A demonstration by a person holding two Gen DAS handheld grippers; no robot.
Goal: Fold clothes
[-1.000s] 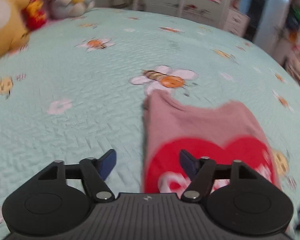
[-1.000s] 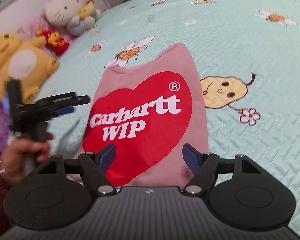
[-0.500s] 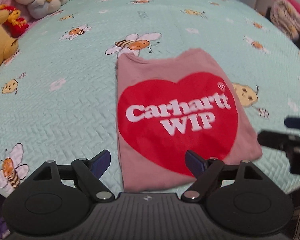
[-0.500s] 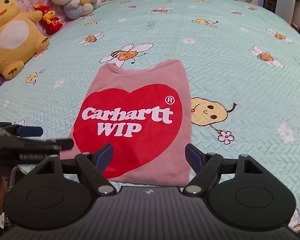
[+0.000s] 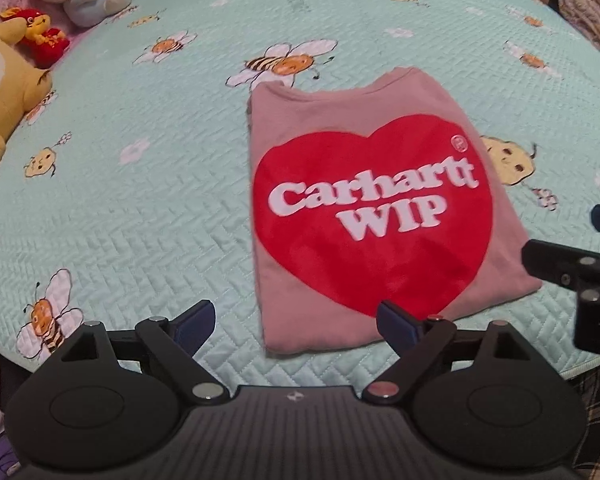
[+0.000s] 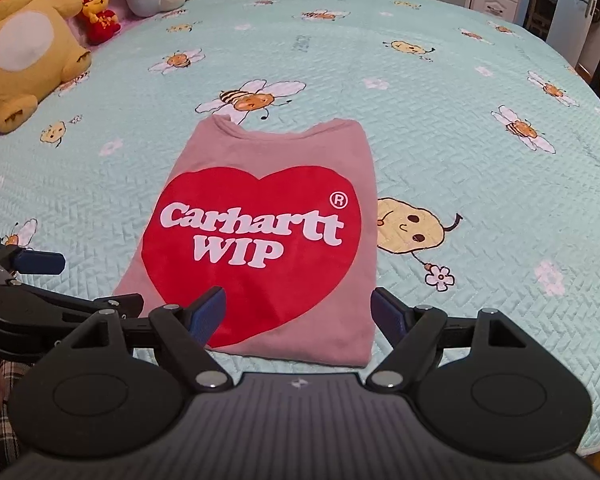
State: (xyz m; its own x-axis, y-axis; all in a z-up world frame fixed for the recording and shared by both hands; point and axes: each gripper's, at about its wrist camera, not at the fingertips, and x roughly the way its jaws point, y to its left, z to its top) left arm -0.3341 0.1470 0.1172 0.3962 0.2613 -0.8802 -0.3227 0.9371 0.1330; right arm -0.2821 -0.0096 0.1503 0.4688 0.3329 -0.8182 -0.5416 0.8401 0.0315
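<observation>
Pink T-shirt [image 6: 260, 216] with red heart print: lies as a flat, compact rectangle on the mint quilted bed [image 6: 480, 152], long axis running away from both cameras, neckline at the far end. Already folded, as the task asks. Left hand-held gripper [image 5: 296, 322]: jaws apart, empty, over the near-left corner. Right hand-held gripper [image 6: 298, 310]: jaws apart, empty, over the near hem, about equally close. Plush toys [image 6: 24, 48] at the bedhead.
</observation>
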